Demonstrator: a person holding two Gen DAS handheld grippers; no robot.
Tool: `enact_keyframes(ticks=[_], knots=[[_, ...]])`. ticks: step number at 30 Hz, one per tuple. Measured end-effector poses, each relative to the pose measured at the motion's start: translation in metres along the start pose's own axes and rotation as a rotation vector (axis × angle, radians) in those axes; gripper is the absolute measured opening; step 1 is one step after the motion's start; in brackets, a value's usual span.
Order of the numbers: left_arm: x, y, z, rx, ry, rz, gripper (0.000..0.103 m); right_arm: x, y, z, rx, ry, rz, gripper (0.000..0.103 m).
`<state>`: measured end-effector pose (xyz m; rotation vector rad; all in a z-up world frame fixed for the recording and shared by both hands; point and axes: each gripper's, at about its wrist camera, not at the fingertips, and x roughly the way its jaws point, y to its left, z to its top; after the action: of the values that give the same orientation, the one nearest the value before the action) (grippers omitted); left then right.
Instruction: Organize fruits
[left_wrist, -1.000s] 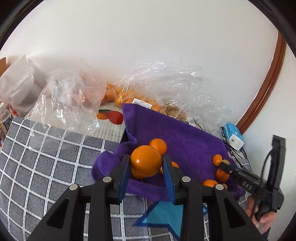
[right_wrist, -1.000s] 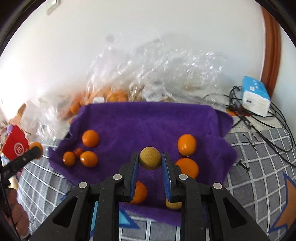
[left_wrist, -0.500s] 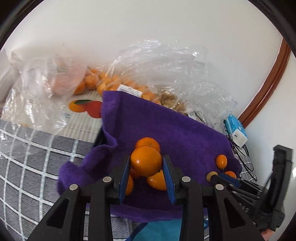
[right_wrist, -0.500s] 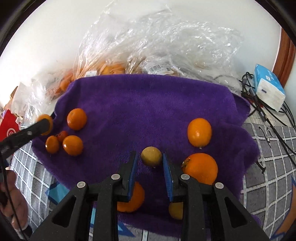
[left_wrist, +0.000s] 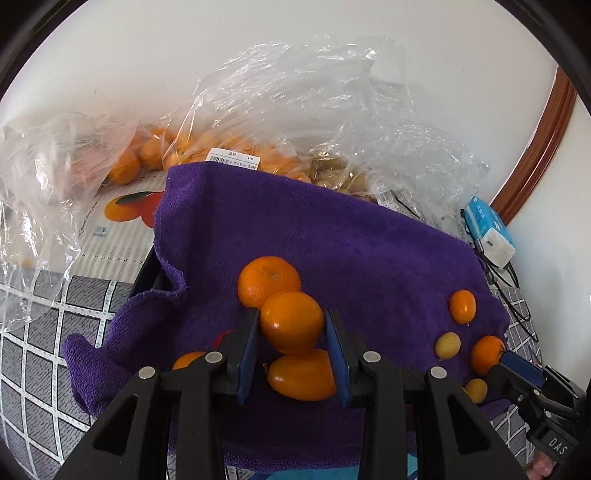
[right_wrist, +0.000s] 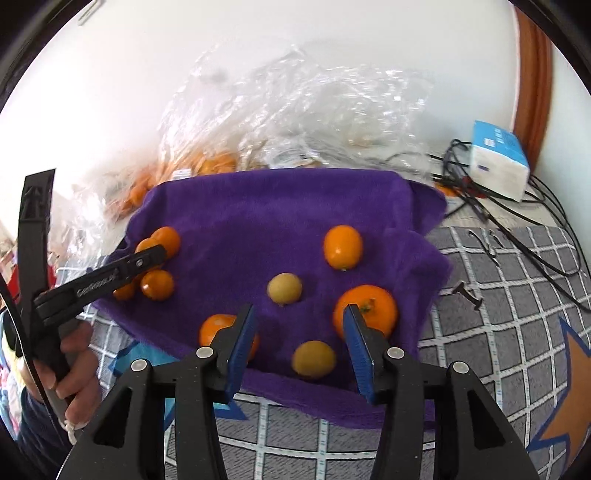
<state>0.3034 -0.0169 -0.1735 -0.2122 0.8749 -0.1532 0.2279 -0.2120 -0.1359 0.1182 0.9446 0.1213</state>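
Observation:
A purple towel (left_wrist: 332, 236) (right_wrist: 258, 214) lies on the table with several oranges and small yellow fruits on it. My left gripper (left_wrist: 291, 328) is shut on an orange (left_wrist: 291, 321), held just above a cluster of oranges (left_wrist: 267, 278) at the towel's left. My right gripper (right_wrist: 299, 328) is open and empty at the towel's near edge. A yellow-brown fruit (right_wrist: 284, 288) lies on the towel just beyond its fingers, another (right_wrist: 314, 359) between them. A large orange (right_wrist: 369, 306) sits by the right finger. The left gripper also shows in the right wrist view (right_wrist: 147, 258).
Clear plastic bags (left_wrist: 295, 110) with more oranges and brown fruit stand behind the towel against the white wall. A blue-white box (right_wrist: 498, 158) and black cables (right_wrist: 535, 236) lie at the right. The grey checked tablecloth (right_wrist: 498, 314) surrounds the towel.
My right gripper opened and let the yellow-brown fruit go onto the towel, then drew back. My left gripper carried its orange forward over the towel to the orange cluster.

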Motion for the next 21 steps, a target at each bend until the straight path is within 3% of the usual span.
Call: enact_keyframes(ticks=[5,8,12,17,21], knots=[[-0.009,0.004,0.001,-0.01,0.001,-0.002,0.034,-0.003,0.001,-0.004,0.012,0.002,-0.029,0.048],[-0.028,0.006,0.001,-0.002,-0.021,0.011,0.043,-0.015,0.007,-0.008,-0.014,-0.009,-0.067,0.048],[-0.063,0.008,-0.006,0.015,-0.046,0.018,0.055,-0.039,0.012,-0.012,0.004,-0.046,-0.116,0.048],[-0.116,0.008,-0.029,0.054,-0.078,0.066,0.06,-0.078,0.016,-0.023,0.011,-0.085,-0.161,0.048],[-0.156,0.006,-0.05,0.07,-0.122,0.092,0.066,-0.114,0.018,-0.04,0.019,-0.119,-0.179,0.056]])
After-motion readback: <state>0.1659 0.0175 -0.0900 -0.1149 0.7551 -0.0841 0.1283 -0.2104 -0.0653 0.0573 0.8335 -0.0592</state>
